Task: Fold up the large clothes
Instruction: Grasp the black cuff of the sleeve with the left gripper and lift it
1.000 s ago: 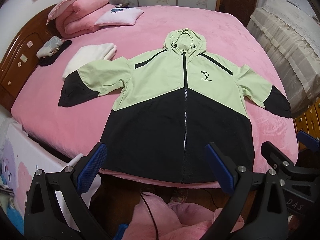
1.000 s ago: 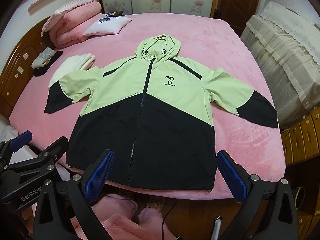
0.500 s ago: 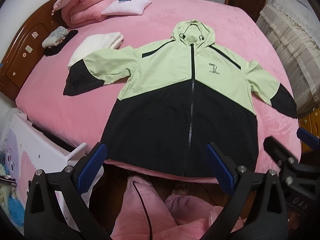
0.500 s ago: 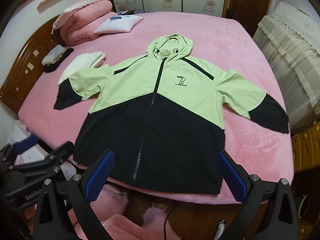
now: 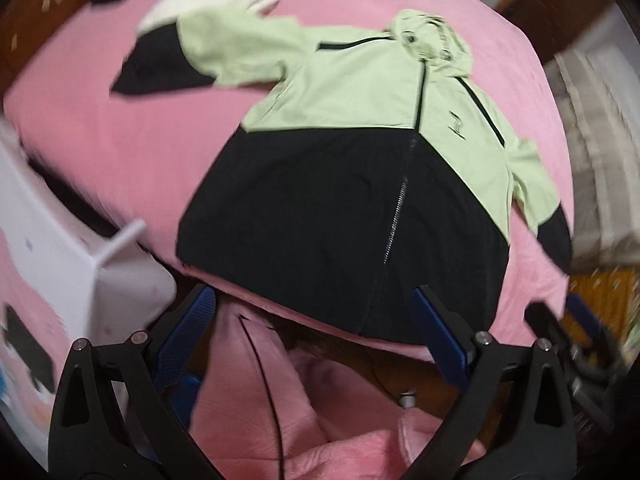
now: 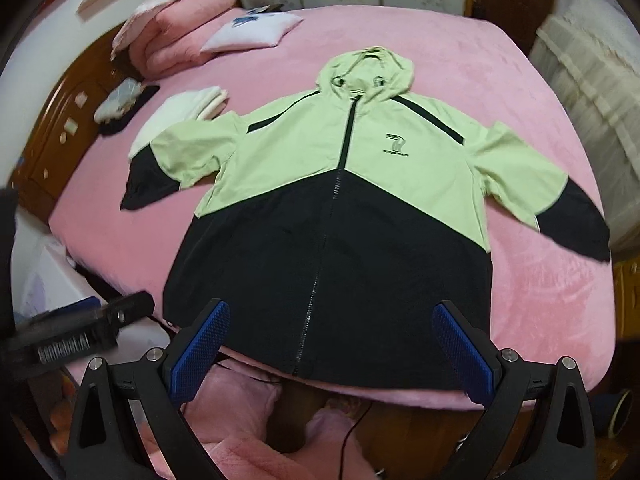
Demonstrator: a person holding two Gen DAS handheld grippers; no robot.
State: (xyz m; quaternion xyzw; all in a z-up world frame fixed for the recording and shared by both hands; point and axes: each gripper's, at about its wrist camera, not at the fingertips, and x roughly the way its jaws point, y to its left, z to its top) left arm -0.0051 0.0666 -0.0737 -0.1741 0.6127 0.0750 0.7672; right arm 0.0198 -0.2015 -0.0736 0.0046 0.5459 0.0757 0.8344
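Note:
A hooded jacket (image 5: 352, 184) (image 6: 340, 216), light green on top and black below, lies flat and zipped on a pink bed (image 6: 460, 52), sleeves spread to both sides, hem at the near bed edge. My left gripper (image 5: 316, 324) is open and hangs just in front of the hem, nothing between its blue pads. Over the hem's middle, my right gripper (image 6: 332, 336) is open too and holds nothing. The left gripper's body (image 6: 80, 332) shows at the left of the right wrist view.
Folded white cloth (image 6: 180, 114) lies by the left sleeve. Pink quilts (image 6: 176, 28) and a white pillow (image 6: 252, 30) sit at the headboard end. A white plastic piece (image 5: 100, 256) stands left of the bed. A draped sofa (image 6: 592, 80) is on the right. Pink-clad legs (image 5: 280, 408) are below.
Both views have moved closer to the jacket's hem. The left view has tilted and swung left, now blurred. Both grippers stay open and empty.

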